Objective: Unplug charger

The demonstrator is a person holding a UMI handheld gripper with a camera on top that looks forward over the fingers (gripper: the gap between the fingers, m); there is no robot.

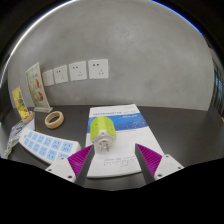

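A small green and white charger-like block (102, 133) rests on a white booklet with a blue header (120, 135) on the dark desk. It is not in any of the white wall sockets (98, 69), which sit in a row on the grey wall far beyond it. My gripper (115, 160) is open. Its purple-padded fingers (80, 160) stand apart over the near edge of the booklet. The block lies just ahead of them, closer to the left finger, and nothing is between the pads.
A roll of tape (53, 119) lies on the desk to the left. A blue and white sheet (48, 147) lies next to the left finger. Upright booklets (38, 88) lean against the wall under the sockets.
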